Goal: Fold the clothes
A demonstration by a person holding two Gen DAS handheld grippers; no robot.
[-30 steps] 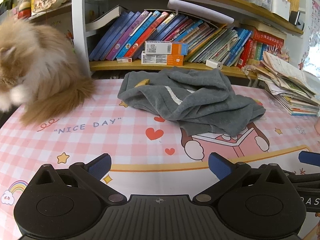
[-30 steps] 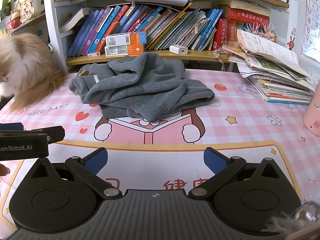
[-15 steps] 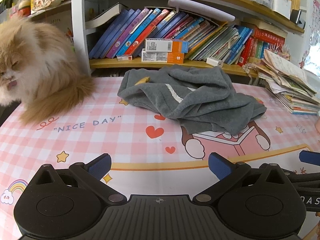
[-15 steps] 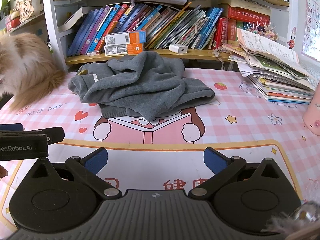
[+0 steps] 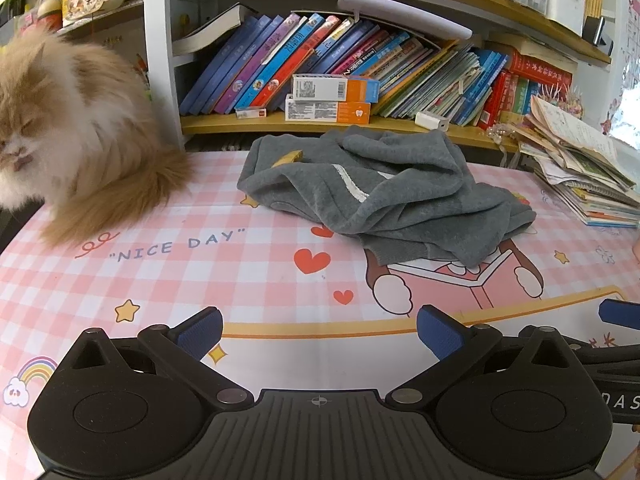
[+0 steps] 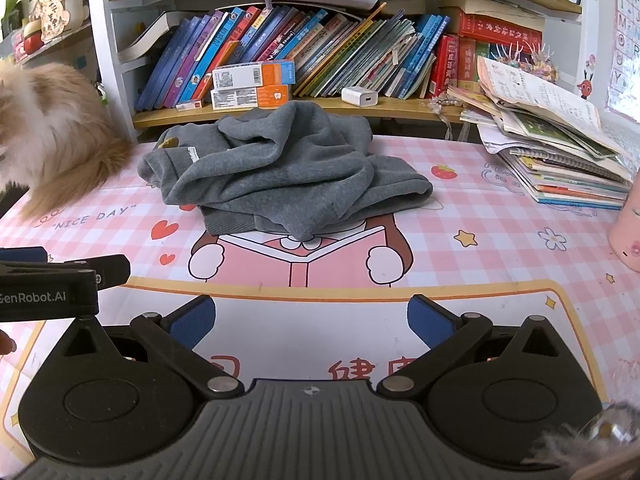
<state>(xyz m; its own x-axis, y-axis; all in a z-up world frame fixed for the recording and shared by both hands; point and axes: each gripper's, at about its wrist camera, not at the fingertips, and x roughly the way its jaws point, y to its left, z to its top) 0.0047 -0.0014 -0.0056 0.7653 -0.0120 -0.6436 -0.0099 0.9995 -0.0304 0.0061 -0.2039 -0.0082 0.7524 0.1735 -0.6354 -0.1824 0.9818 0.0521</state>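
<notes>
With both your left gripper [image 5: 318, 334] and right gripper [image 6: 310, 320] spread wide and empty, reach for the crumpled grey sweatshirt [image 6: 280, 168] mid-table, grab its near hem corners and flatten first, minding the cat [image 5: 76, 136].

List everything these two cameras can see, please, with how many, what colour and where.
garment: one, grey, crumpled in a heap mid-table
cat: one, cream and ginger, sitting on the table's far left
mat: one, pink check with cartoons and "NICE DAY", covering the table
books: many, mostly blue, purple and red, leaning on the shelf behind
boxes: two, white and orange, stacked on the shelf before the books
charger: one, white, on the shelf
paper pile: one, mixed colours, on the table's far right
cup: one, pink, at the right edge
left claw: black with blue pads, open, empty, near edge
right claw: same colours, open, empty, near edge
</notes>
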